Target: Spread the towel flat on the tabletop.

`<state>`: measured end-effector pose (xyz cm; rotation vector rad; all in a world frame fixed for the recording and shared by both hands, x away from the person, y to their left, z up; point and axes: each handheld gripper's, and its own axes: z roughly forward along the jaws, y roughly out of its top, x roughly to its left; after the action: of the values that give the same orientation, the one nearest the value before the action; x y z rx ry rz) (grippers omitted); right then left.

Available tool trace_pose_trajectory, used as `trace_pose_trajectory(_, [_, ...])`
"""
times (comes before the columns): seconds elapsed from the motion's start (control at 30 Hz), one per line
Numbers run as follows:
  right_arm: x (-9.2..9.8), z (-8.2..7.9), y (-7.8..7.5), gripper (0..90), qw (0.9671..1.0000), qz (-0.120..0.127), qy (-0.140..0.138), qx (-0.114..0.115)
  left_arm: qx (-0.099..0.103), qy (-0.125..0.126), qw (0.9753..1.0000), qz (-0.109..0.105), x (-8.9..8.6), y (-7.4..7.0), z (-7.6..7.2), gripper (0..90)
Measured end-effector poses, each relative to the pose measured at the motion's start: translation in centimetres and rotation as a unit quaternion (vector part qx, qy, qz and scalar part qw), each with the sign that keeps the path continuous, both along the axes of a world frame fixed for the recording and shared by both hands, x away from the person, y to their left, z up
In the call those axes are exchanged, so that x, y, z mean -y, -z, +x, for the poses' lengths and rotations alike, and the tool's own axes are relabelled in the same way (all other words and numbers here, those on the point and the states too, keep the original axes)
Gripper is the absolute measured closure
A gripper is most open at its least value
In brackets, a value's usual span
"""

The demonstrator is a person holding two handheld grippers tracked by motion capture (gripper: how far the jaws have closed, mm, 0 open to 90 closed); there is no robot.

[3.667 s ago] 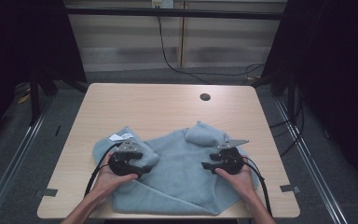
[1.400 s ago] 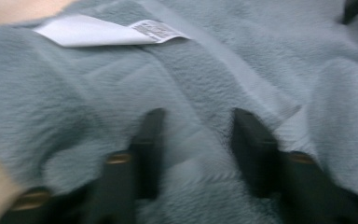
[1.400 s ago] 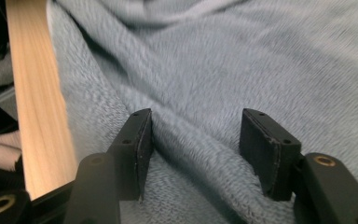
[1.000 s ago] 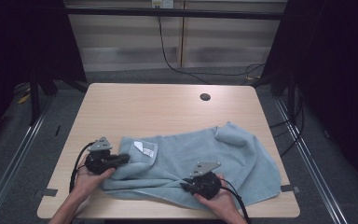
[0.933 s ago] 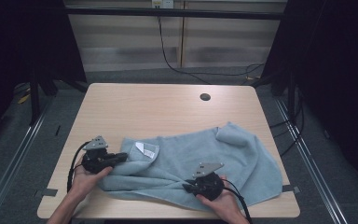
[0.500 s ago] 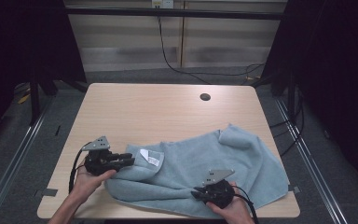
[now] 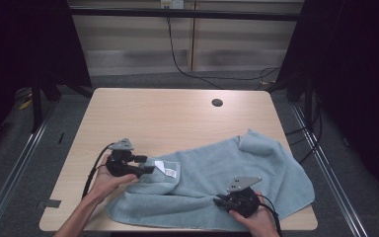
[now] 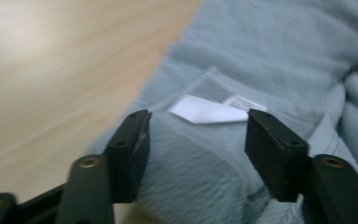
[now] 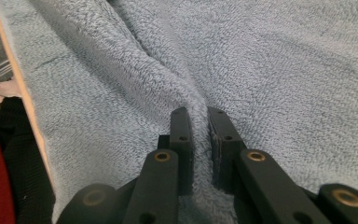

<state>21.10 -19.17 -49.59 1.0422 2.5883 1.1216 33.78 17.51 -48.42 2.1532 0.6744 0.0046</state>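
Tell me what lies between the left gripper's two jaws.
A fold of the light blue towel, with its white label just beyond the open jaws, in the left gripper view.

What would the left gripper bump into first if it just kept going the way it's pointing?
Most likely the towel: the left gripper has its jaws open over a fold, and the white label lies just ahead.

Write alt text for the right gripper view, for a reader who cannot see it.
The right gripper has its two black jaws nearly closed on a raised fold of a light blue towel. The fluffy towel spreads across the view, draped over the wooden table edge at left, with dark clothing beyond it.
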Motion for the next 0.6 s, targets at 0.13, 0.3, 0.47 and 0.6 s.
trace_pose_trajectory(0.13, [-0.2,0.7,0.1,82.1,1.0,0.0,0.002,0.003,0.012,0.008,0.9989,0.045,1.2,1.2,-0.4,53.6])
trace_pose_trajectory(0.3, [-0.3,1.4,0.0,82.2,1.0,-0.005,0.007,0.002,0.025,-0.015,0.9988,0.038,-0.3,1.0,-0.2,90.0])
trace_pose_trajectory(0.47, [-0.3,1.4,0.1,82.0,0.9999,0.0,0.01,0.004,0.014,-0.04,0.9991,0.008,-3.3,0.3,0.1,90.0])
trace_pose_trajectory(0.6, [-0.5,1.5,0.1,82.3,0.9999,-0.002,0.009,0.004,0.008,-0.025,0.9996,-0.006,-2.7,0.3,-0.3,71.5])
